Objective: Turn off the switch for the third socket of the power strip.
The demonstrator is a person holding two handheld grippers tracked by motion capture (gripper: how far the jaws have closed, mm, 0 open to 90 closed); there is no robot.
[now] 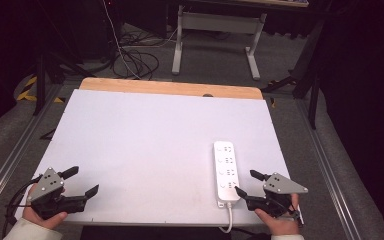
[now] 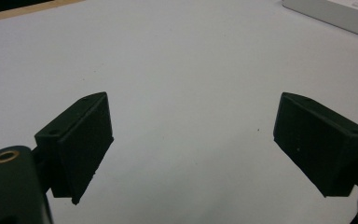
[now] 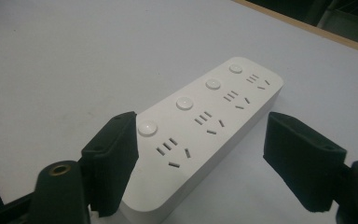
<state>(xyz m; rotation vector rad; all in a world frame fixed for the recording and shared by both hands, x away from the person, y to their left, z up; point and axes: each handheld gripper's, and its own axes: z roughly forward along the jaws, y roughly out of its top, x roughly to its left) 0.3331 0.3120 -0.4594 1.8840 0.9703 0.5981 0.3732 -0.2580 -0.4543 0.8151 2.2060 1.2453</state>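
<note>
Lying flat near the bench's (image 1: 145,130) front right edge, a white power strip (image 1: 227,172) points lengthwise away from the person, its cord (image 1: 228,220) dropping over the near edge. Four sockets, each with a round button, show on its top. Right tool (image 1: 244,183) hovers just beside its near end, jaws spread wide, gripping nothing. Left tool (image 1: 82,181) sits well apart at the front left corner, equally wide and empty.

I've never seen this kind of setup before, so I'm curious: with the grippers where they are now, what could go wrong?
The power strip lies near the white board's front edge, with its cord hanging over it; a nudge might slide it off. The right gripper is open right at the strip's near end, so closing carelessly could press a button or skew it. The left gripper is open, well away, so little risk there.
</note>
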